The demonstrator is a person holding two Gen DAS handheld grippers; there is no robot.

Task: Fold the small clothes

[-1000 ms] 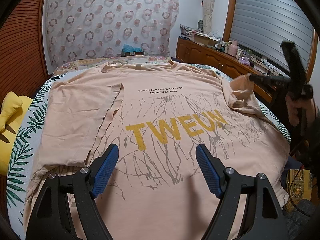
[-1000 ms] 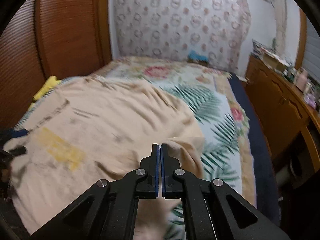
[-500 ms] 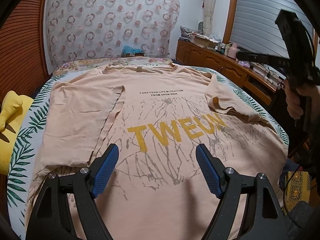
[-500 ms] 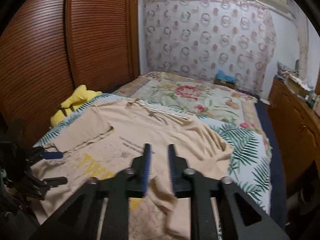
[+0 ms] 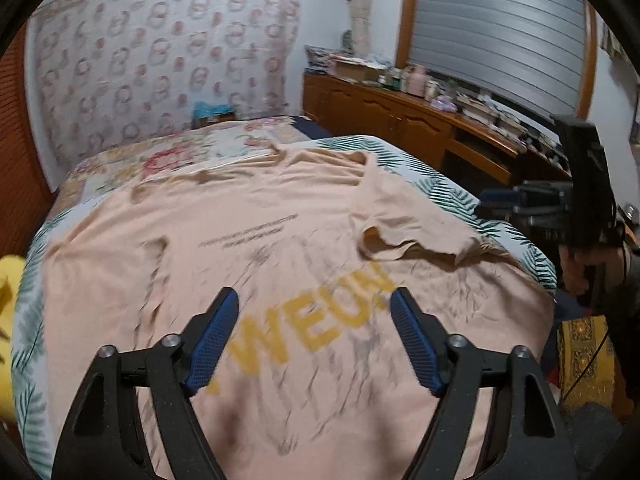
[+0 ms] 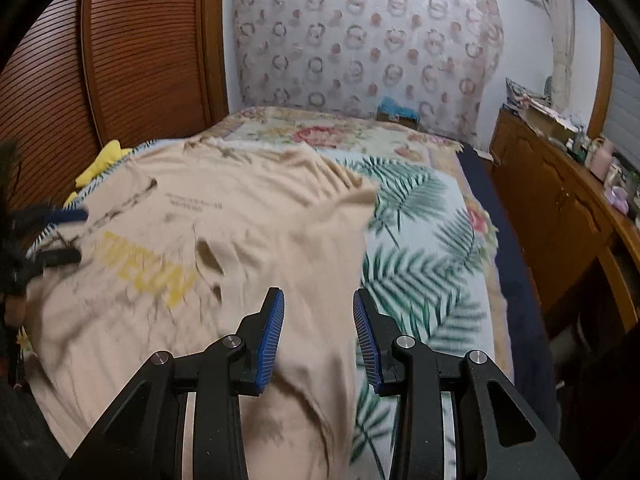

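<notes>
Left hand-held gripper (image 5: 314,340) jaws closing, empty; right hand-held gripper (image 6: 319,334) jaws opening, empty.

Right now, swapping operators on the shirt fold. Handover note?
Left gripper: jaws closing, nothing between them, above the shirt's print.
Right gripper: jaws opening, empty, over the shirt's right edge.
T-shirt: lies face up on the bed.
Done: both sleeves folded in onto the body; the right sleeve lies rumpled.
Left: smooth that sleeve, fold the sides in, then fold bottom to top.
</notes>
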